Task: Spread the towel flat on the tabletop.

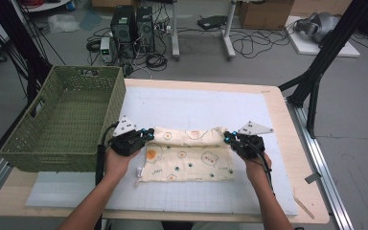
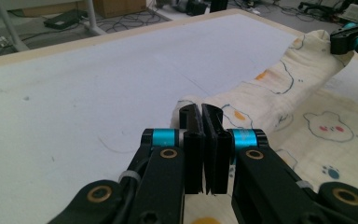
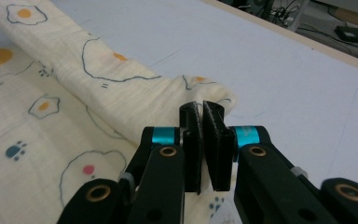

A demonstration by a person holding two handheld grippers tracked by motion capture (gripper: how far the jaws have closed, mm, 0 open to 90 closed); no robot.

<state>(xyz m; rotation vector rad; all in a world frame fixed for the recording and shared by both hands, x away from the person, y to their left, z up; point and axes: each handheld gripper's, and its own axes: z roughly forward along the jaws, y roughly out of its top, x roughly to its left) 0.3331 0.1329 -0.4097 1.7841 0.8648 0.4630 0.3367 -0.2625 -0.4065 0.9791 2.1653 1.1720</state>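
Observation:
A cream cloth (image 1: pixel 187 160) printed with fried eggs and small animals lies on the white mat (image 1: pixel 196 103), its far edge rolled up into a raised fold. My left gripper (image 1: pixel 148 133) pinches the fold's left end, and my right gripper (image 1: pixel 226 136) pinches its right end. In the left gripper view the jaws (image 2: pixel 201 111) are shut with the cloth (image 2: pixel 270 93) bunched right at their tips; the other gripper (image 2: pixel 354 39) holds the far end. The right gripper view has the jaws (image 3: pixel 201 108) shut on the cloth (image 3: pixel 74 116) corner that wraps around them.
A green woven basket (image 1: pixel 117 100) stands at the table's left, close to my left hand. The wooden table edge (image 1: pixel 299 158) runs along the right. Beyond the table, computers and cables lie on the floor.

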